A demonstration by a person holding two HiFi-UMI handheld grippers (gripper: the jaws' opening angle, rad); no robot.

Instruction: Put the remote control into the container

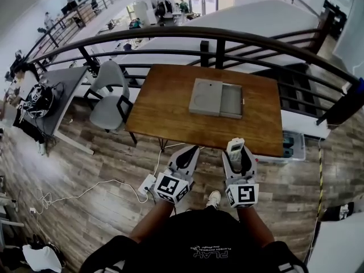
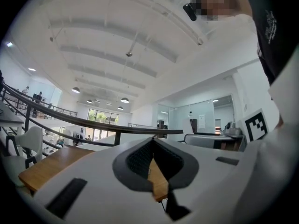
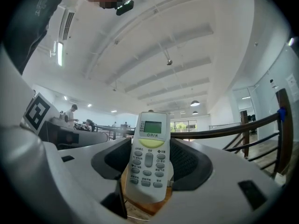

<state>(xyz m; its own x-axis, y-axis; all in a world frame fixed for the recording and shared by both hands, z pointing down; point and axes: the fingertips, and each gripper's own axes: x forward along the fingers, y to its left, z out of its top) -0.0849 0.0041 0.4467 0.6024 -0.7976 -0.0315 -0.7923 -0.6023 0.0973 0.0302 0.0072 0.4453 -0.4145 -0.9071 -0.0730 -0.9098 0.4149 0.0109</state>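
Wooden surface (image 1: 165, 104): rectangular, standing against a dark railing. Grey container (image 1: 206, 97): lies flat on the far middle of the surface, with the recessed section at its right end open upward. Left gripper (image 1: 190, 151): held at the near edge of the surface, fingers together with nothing between them. Right gripper (image 1: 236, 152): just to the right of the left one, fingers clamped on the remote control (image 3: 149, 155). The white remote's screen end projects beyond the fingertips toward the surface, well apart from the container.
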